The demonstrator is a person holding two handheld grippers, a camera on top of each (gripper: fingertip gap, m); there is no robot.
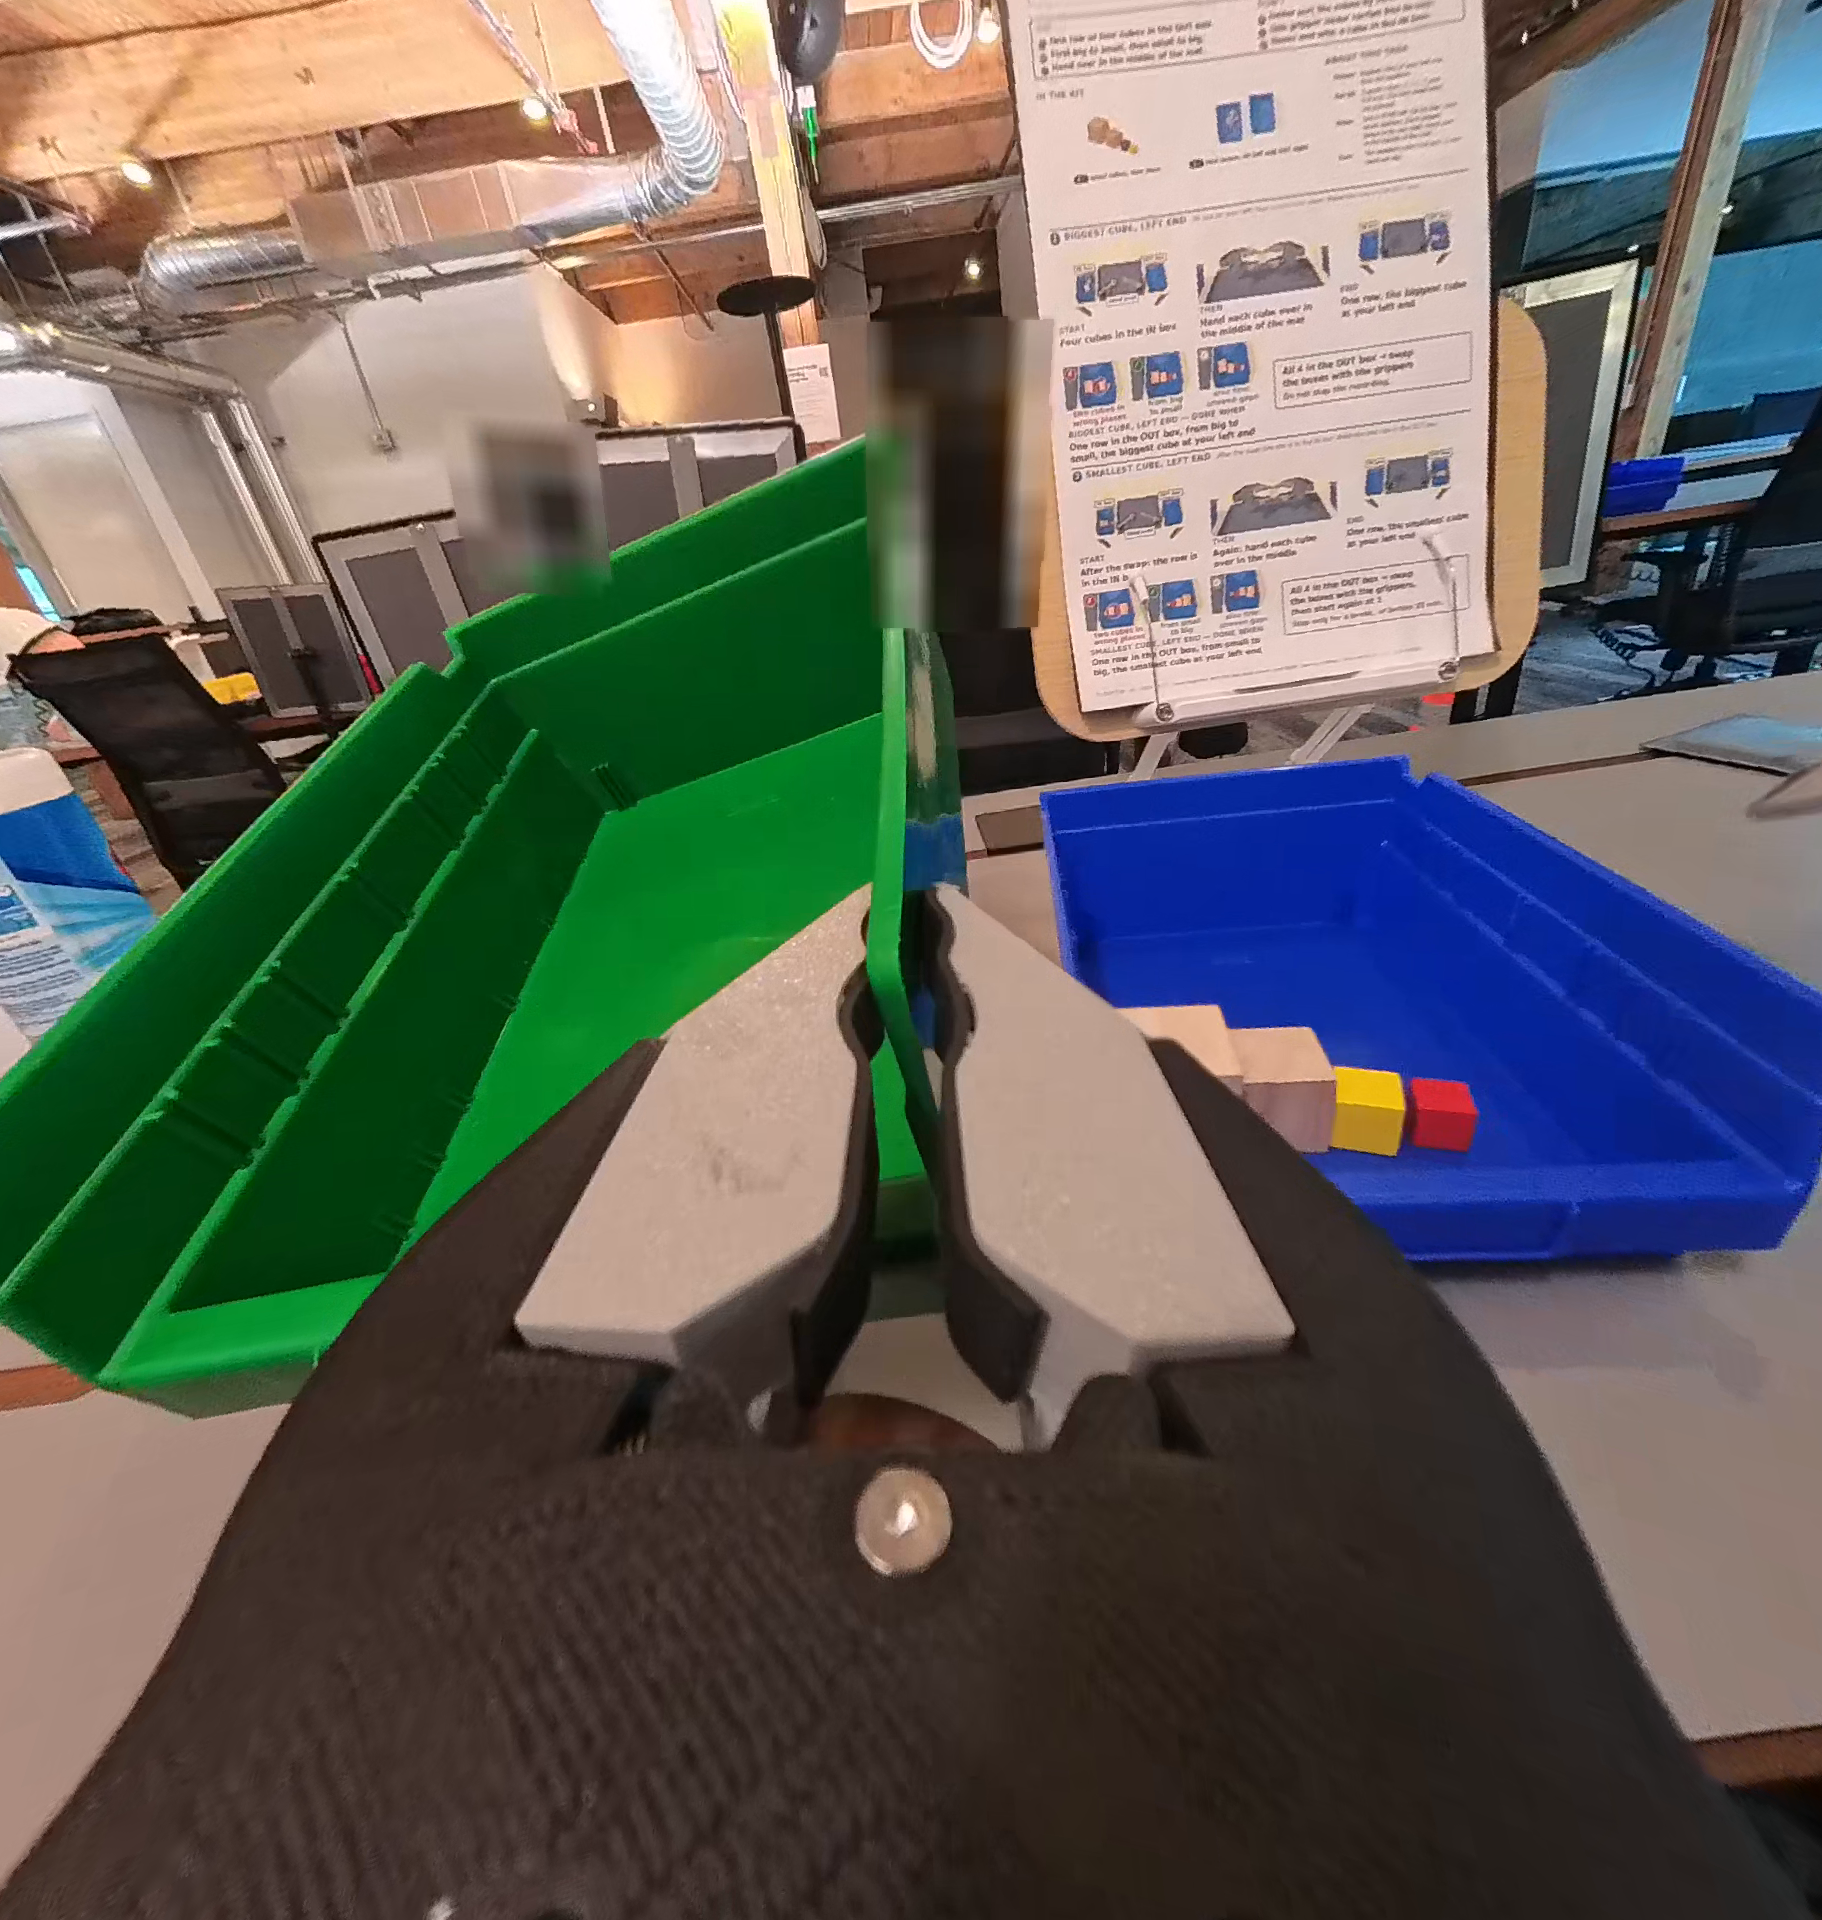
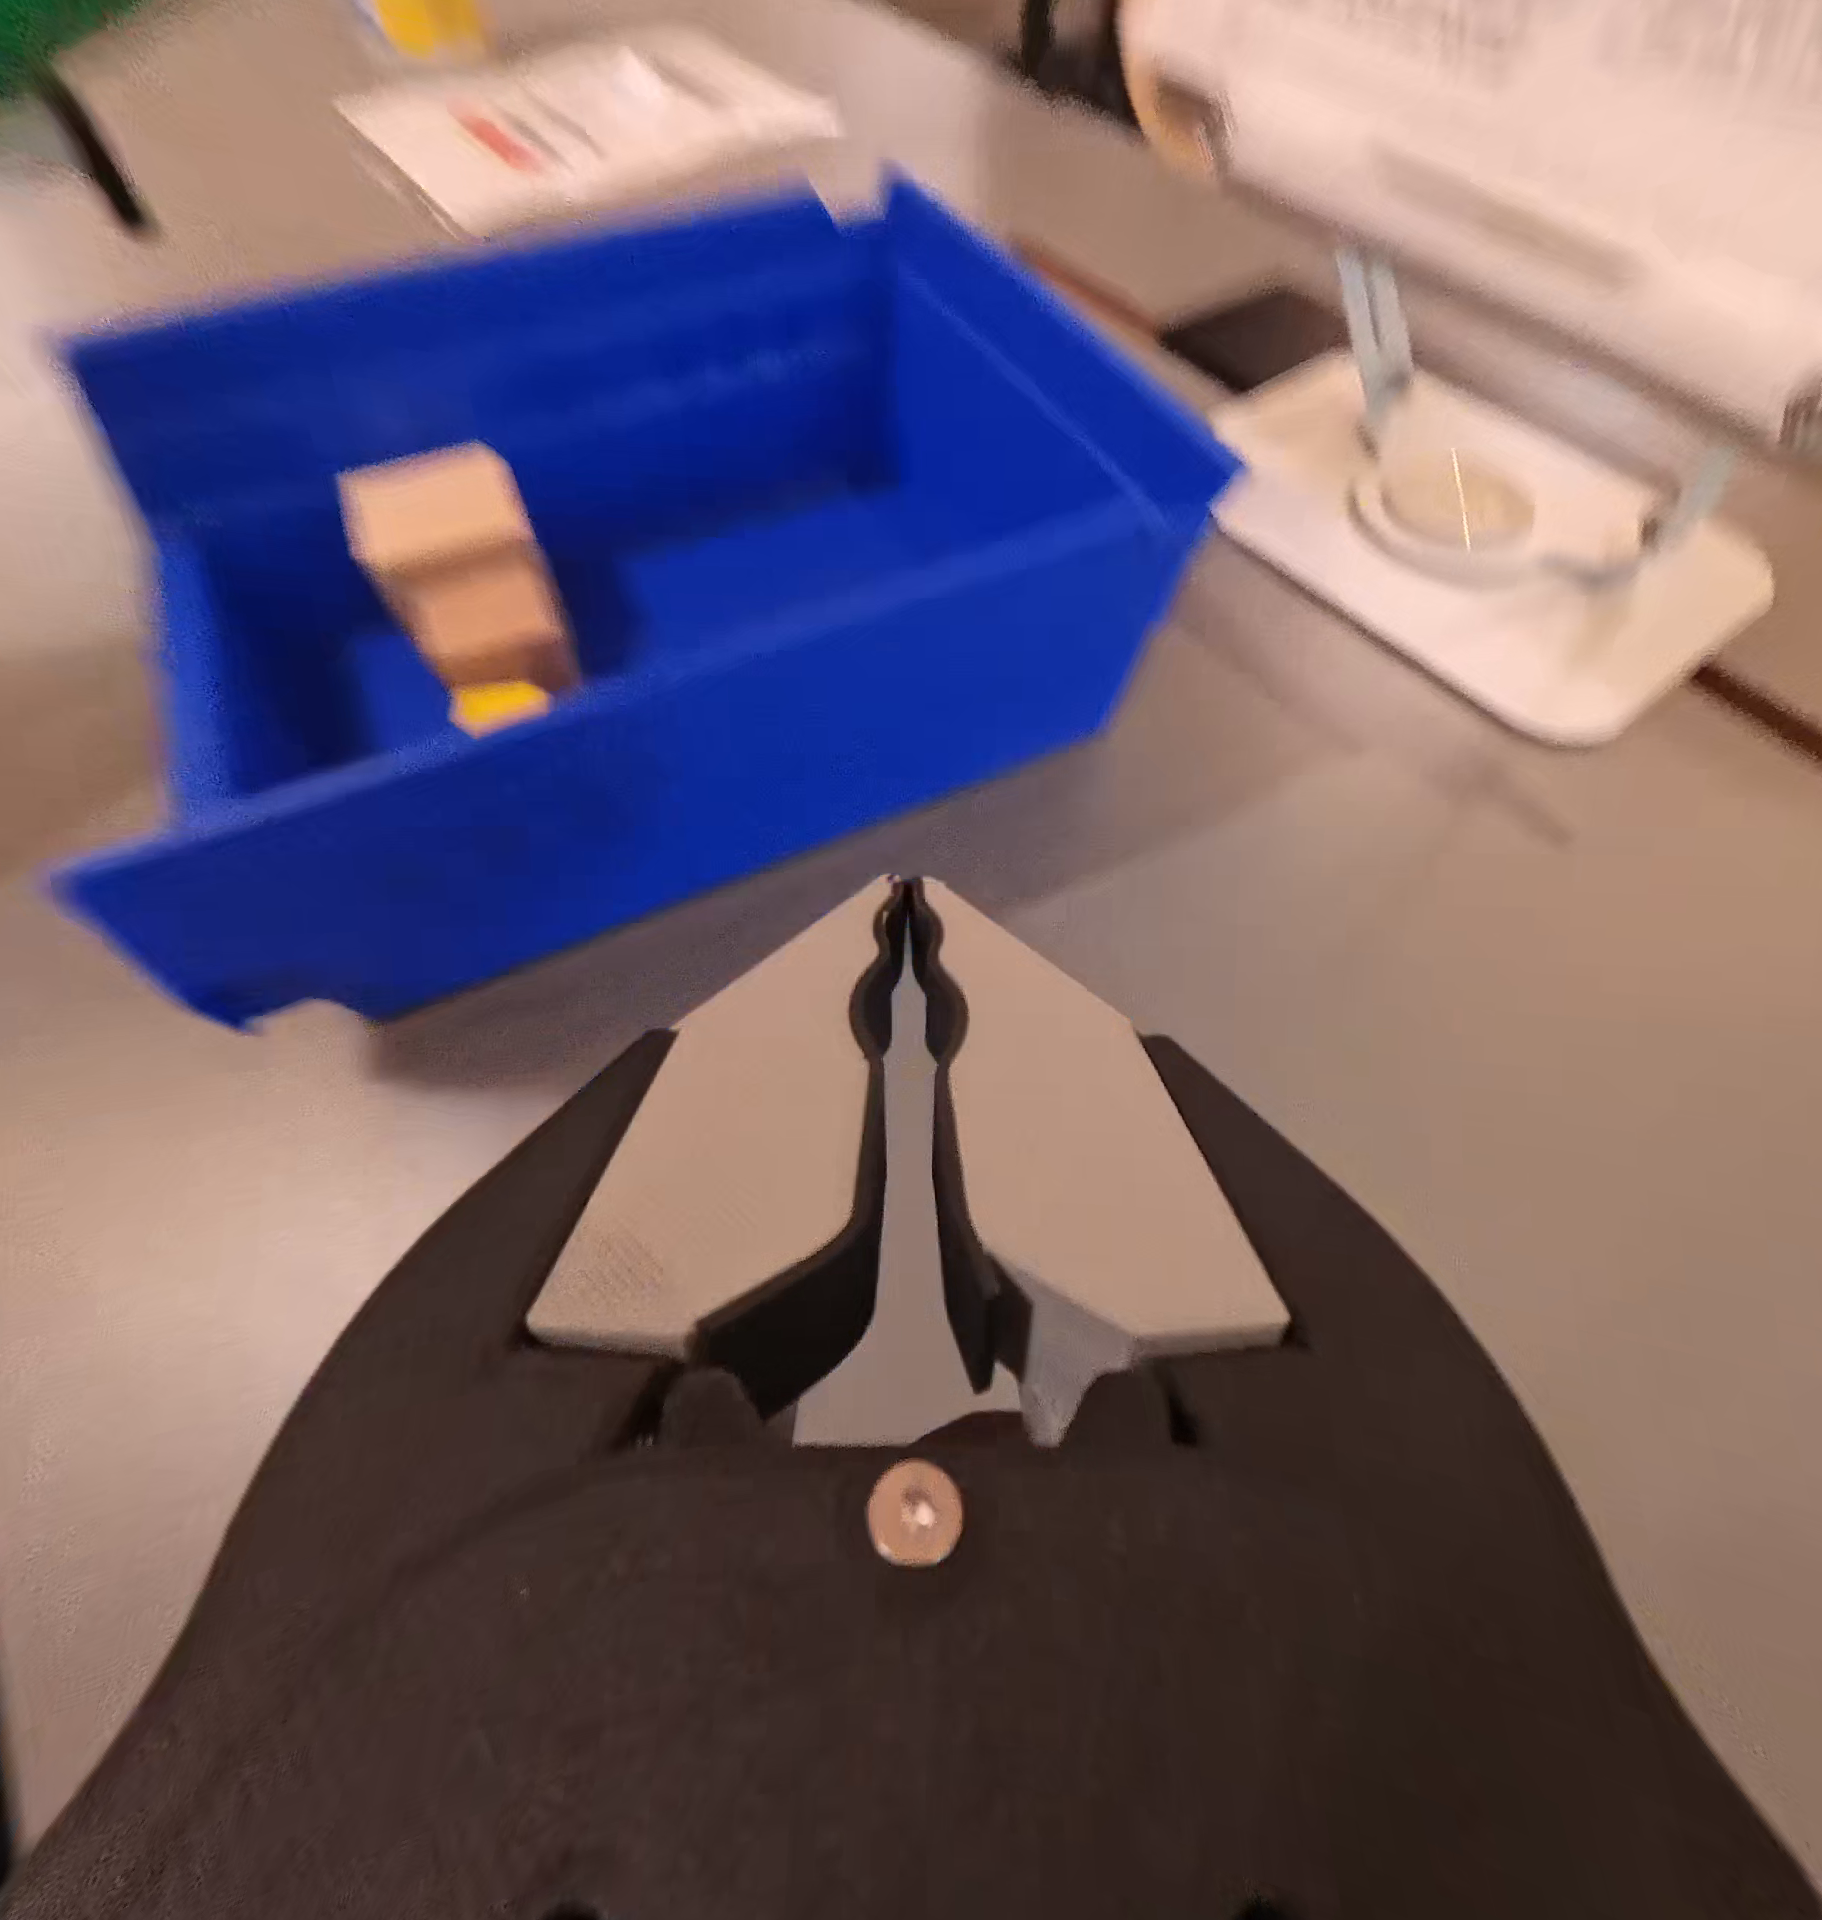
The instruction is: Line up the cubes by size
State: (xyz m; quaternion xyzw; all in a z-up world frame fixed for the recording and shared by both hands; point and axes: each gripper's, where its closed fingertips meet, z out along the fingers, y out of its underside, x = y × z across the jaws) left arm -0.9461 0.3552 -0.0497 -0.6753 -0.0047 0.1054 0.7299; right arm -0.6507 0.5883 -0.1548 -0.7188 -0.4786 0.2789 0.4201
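Note:
My left gripper [image 1: 902, 914] is shut on the right side wall of an empty green bin [image 1: 678, 935] and holds it tilted above the table. To its right a blue bin [image 1: 1509, 935] stands on the table. Inside it a row of cubes runs from large to small: a large wooden cube [image 1: 1187, 1039], partly hidden by my finger, a smaller wooden cube [image 1: 1291, 1086], a yellow cube [image 1: 1366, 1110] and a red cube [image 1: 1442, 1112]. My right gripper [image 2: 905, 888] is shut and empty, just in front of the blue bin [image 2: 678, 748]. The wooden cubes [image 2: 450, 561] and the yellow cube [image 2: 496, 707] show there, blurred.
An instruction sheet on a stand [image 1: 1260, 353] is behind the blue bin, and its white base [image 2: 1489, 582] shows in the right wrist view. A wipes canister [image 1: 24, 883] stands at the far left. Papers [image 2: 574, 125] lie beyond the blue bin.

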